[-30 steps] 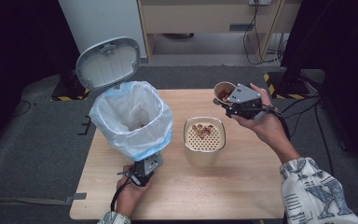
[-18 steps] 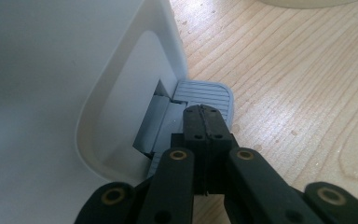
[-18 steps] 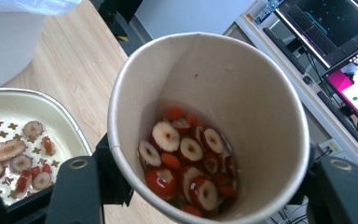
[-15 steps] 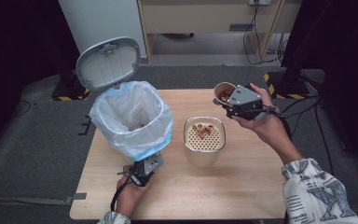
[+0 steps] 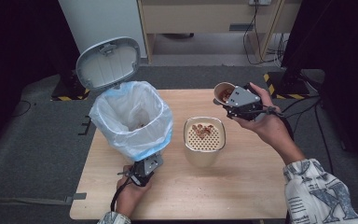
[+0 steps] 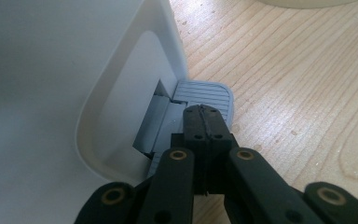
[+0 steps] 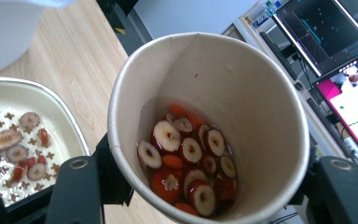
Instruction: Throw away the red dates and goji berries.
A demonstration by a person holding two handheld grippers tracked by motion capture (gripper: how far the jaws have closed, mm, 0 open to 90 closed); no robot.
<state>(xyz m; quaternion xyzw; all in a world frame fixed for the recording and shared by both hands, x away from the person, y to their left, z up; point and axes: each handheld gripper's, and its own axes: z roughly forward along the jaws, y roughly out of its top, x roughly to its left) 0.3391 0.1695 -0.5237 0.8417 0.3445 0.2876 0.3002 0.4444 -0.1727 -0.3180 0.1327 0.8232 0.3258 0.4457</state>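
Between the right gripper [image 5: 230, 103] jaws sits a paper cup [image 7: 209, 126], clamped by its sides and tipped toward the table's middle, with wet slices of red fruit [image 7: 186, 163] pooled at its bottom. The tilt looks meant for pouring: just below and to the side waits a cream strainer [image 5: 204, 138] with a perforated tray, where a few slices [image 5: 203, 129] already lie draining. I judge the cup is held above the table so its load can slide out onto that tray rather than spill on the wood.

At the near edge, the left gripper [image 6: 204, 112] has its jaws pressed tight together with nothing between them, their tip resting down on the grey pedal [image 6: 204, 92] at the foot of the white bin [image 5: 131, 116]. That pressure seems to be why the lid [image 5: 108, 63] stands raised behind the bag-lined opening, ready to take waste. Both stand on the wooden table [image 5: 242, 196].
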